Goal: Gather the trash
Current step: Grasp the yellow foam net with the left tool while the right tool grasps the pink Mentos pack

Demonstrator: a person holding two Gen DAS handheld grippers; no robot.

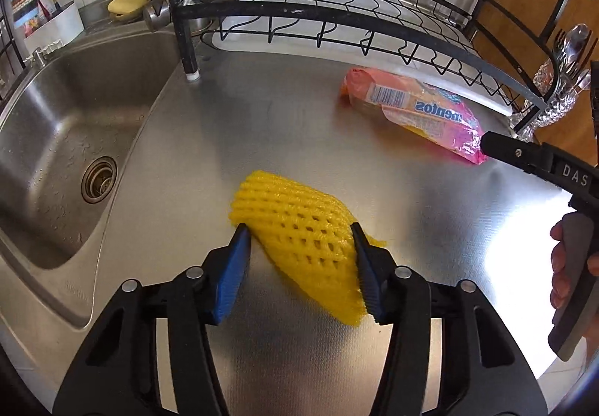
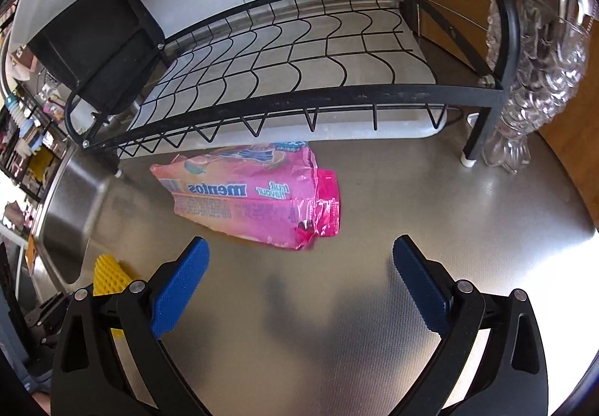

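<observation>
Through the left wrist camera, my left tongs are spread part-way, and the yellow foam net lies between the blue pads. The right pad touches the net's edge, but the left one looks just short of it, so I judge that nothing is gripped yet; the net rests flat on the steel bench. I straddle it this way so that one squeeze can pinch the soft mesh. Beyond it lies the pink Mentos bag, near the black dish rack, and my right tongs' tip hovers at the bag's near end. The sink to the left holds only water drops and its drain. A cutlery holder at the rack's end carries forks and spoons.

From the right wrist camera, my right tongs are wide open and hold nothing, pointed at the crumpled end of the Mentos bag, which lies flat just ahead of the pads. That end seems the easiest place to pinch. The rack's shelf is bare. I see no bin for the trash.
</observation>
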